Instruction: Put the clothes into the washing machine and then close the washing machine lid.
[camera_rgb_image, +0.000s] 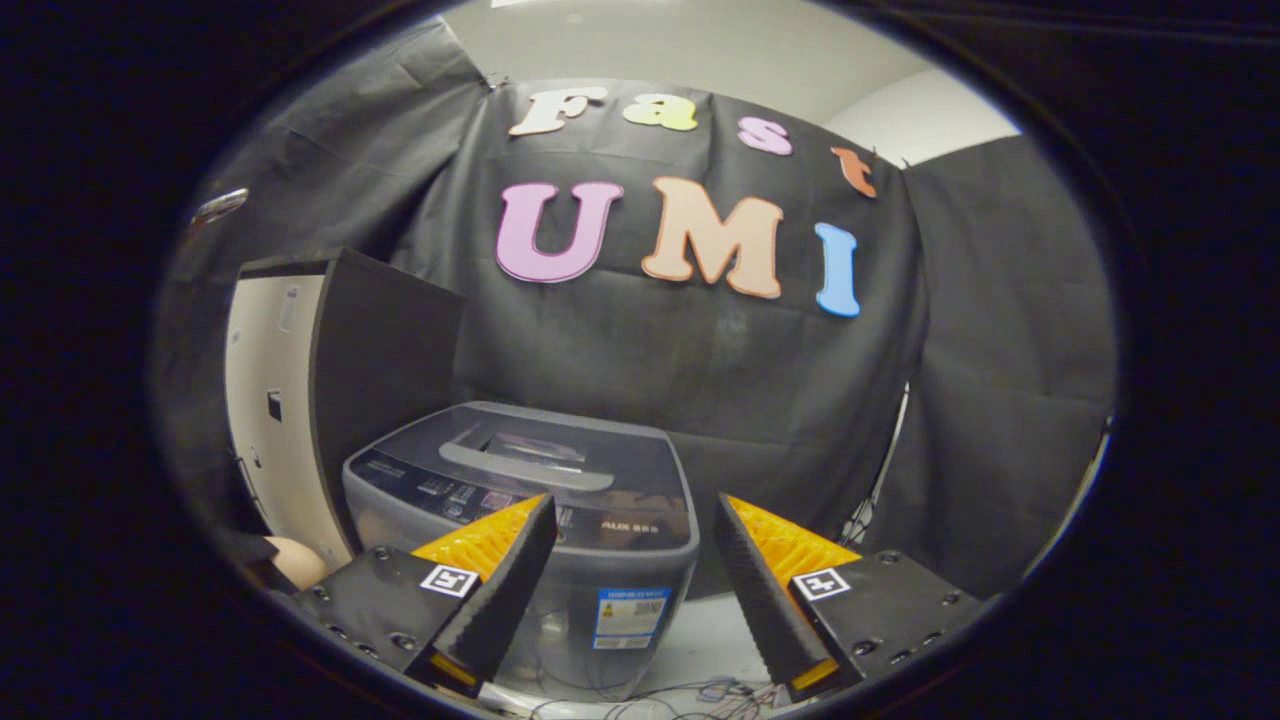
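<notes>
While your claw (635, 520) hangs with its fingers spread apart and nothing between them, the washer (530, 520) stands just ahead and below, seen through the gap and partly covered by the left finger (500, 575). Its lid (520, 455) lies flat and closed on top, with a long pale handle (525, 468) across it and a control panel (450, 490) along the near edge. You cannot see into the drum from here, so what it holds cannot be told. A label (628, 615) sits on the washer's front wall. Just left of the washer stands a tall cabinet (340, 390) with a pale front and dark side, close beside it. A small rounded pale thing (298, 562) shows low by the cabinet's foot, too cut off to tell what it is. Loose cables (700, 695) trail on the floor (710, 625) at the washer's base, beneath your fingers. Black cloth (700, 380) hangs behind everything, and a stand (880, 480) leans at its right fold.
</notes>
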